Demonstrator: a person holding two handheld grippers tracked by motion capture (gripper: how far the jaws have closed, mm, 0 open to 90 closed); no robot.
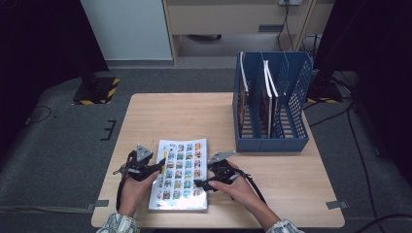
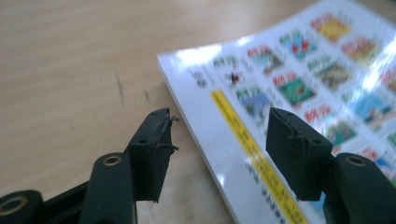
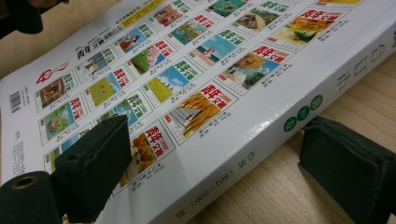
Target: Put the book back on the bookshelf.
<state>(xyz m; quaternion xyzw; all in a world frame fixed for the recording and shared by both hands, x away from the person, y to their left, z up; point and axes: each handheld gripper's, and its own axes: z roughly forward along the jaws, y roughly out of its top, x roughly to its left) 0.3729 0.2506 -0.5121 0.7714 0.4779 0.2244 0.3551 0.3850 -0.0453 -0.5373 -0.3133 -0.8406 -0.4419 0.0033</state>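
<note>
file rack (image 1: 296, 104): blue, three slots, couple of books (image 1: 268, 94) standing in it
book (image 1: 180, 174): flat, long axis running toward the rack
left gripper (image 1: 158, 167): jaws partly apart, straddling the book's edge, no grip
right gripper (image 1: 200, 183): jaws wide, astride the spine, no grip

book (image 3: 196, 93): glossy coated paper cover, light glare on it, smooth white spine. table (image 1: 194, 116): pale wood-look top, smooth, matt, faint dark scuffs in left gripper view. left gripper (image 2: 217, 140): black matt plastic body, brass-coloured rivets, pads (image 2: 156, 154) dark rubbery foam, edges frayed. right gripper (image 3: 210, 163): same matt black body, pads (image 3: 93, 163) rough, spongy-looking. file rack (image 1: 272, 104): blue plastic, perforated mesh sides, slight sheen. floor (image 1: 58, 145): grey carpet, dull, coarse. grey plates on gripper tops look like metal.
</note>
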